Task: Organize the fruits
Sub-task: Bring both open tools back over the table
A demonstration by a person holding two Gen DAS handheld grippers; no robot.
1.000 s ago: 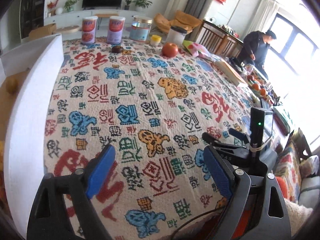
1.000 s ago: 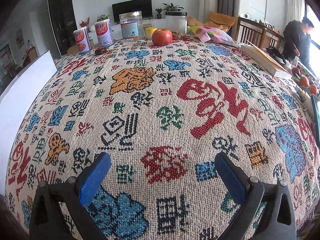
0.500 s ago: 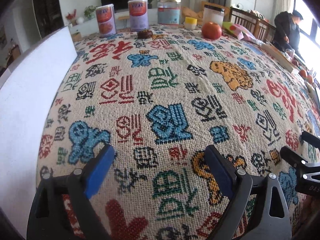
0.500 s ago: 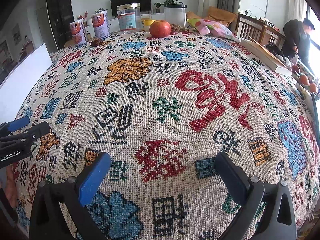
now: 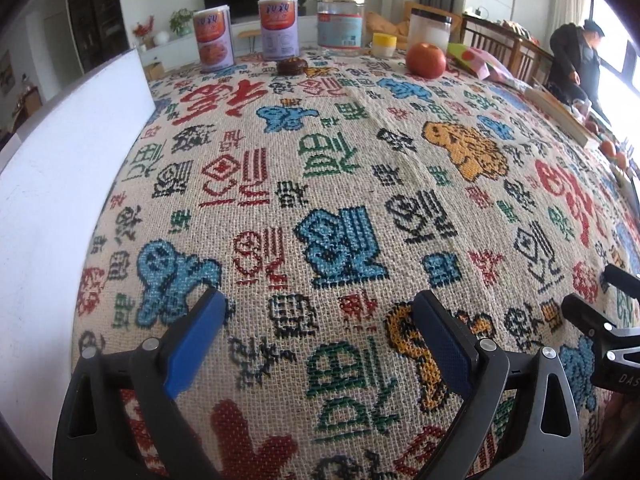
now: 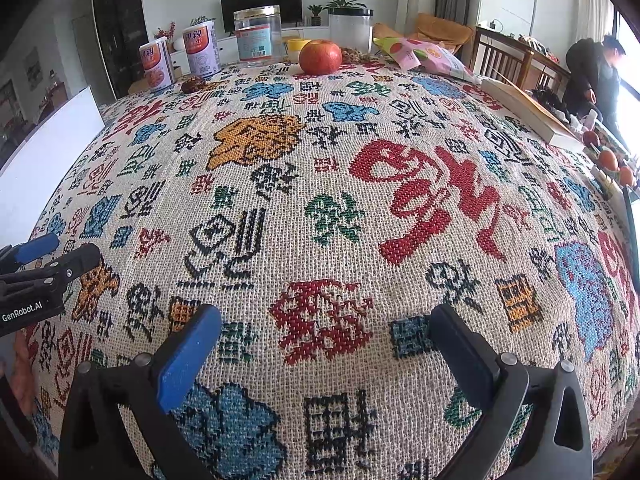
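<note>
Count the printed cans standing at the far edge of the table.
2: one can at far left, the other can right of it, beside the clear jar. More may be hidden.

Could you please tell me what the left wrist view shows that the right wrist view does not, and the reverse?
Only the left wrist view shows the right tool from the side, at its right edge, and the yellow-lidded jar's white body. Only the right wrist view shows the left tool at its left edge. Both share the red apple, the dark brown fruit, two printed cans, the white board and the patterned tablecloth.
</note>
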